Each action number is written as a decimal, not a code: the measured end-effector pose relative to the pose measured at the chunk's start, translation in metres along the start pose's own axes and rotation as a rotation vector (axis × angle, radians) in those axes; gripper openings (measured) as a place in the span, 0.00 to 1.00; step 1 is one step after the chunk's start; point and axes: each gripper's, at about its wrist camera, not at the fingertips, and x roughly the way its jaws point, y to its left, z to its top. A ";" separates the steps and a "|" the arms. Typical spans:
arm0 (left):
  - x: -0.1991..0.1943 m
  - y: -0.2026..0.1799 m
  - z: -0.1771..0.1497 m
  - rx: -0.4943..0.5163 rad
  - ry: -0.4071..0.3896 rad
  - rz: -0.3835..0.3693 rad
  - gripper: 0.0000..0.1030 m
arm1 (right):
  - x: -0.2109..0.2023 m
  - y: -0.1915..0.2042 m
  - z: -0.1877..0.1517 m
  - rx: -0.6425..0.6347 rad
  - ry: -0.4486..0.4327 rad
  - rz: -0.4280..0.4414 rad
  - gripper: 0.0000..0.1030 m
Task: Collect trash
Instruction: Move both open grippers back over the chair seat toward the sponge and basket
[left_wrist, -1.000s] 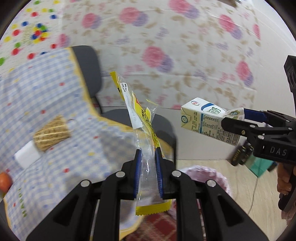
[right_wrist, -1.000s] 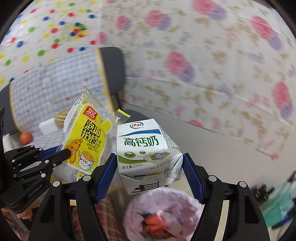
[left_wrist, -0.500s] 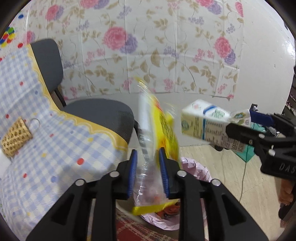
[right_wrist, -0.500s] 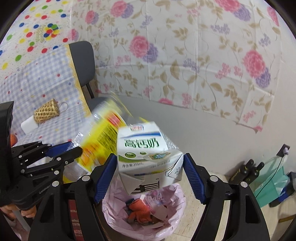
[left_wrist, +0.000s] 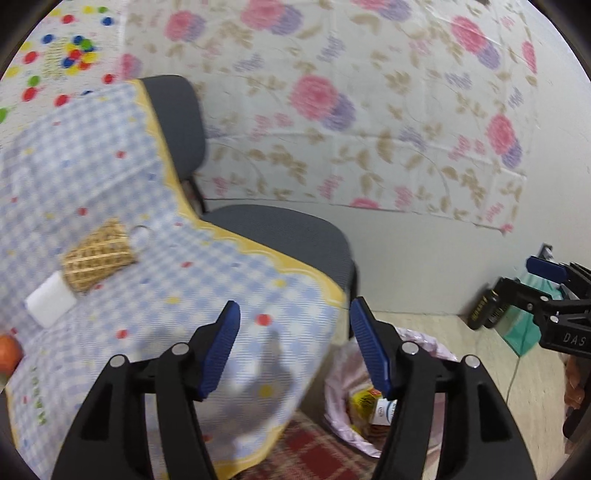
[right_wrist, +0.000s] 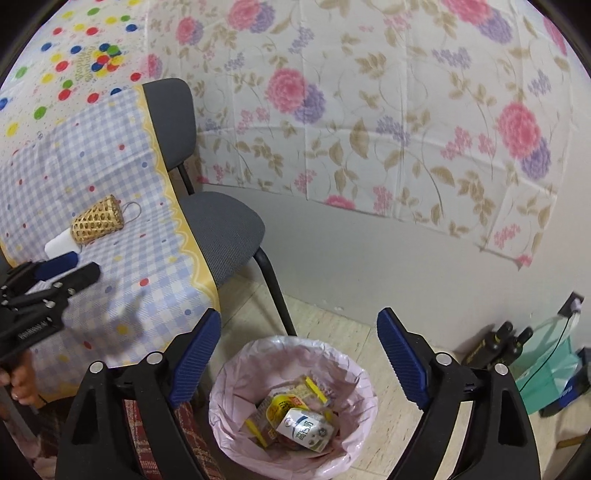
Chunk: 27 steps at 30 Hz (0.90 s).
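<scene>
Left wrist view: left tool (left_wrist: 293, 349) empty, jaws opening, over the edge of the checked surface (left_wrist: 110, 192); wicker basket (left_wrist: 96, 255) and white block (left_wrist: 50, 303) lie far left; bin (left_wrist: 341, 398) half hidden.

Right wrist view: right tool (right_wrist: 299, 360) wide, jaws opening, nothing between them, above the pink-lined bin (right_wrist: 291, 406), which shows whole. Inside: yellow wrapper (right_wrist: 282, 402), and milk carton (right_wrist: 304, 430) on its side, long axis running left to right, tilted slightly.

Both wrist views angle downward, sharing the bin (right_wrist: 291, 402), chair (left_wrist: 280, 236), seemingly table (left_wrist: 110, 258).
</scene>
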 end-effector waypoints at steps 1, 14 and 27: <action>-0.003 0.005 0.001 -0.011 -0.004 0.011 0.64 | 0.000 0.003 0.003 -0.006 -0.001 0.003 0.85; -0.043 0.113 0.000 -0.201 -0.028 0.278 0.71 | 0.013 0.091 0.056 -0.169 -0.069 0.224 0.86; -0.090 0.212 0.008 -0.328 -0.089 0.524 0.76 | 0.044 0.189 0.104 -0.272 -0.085 0.422 0.86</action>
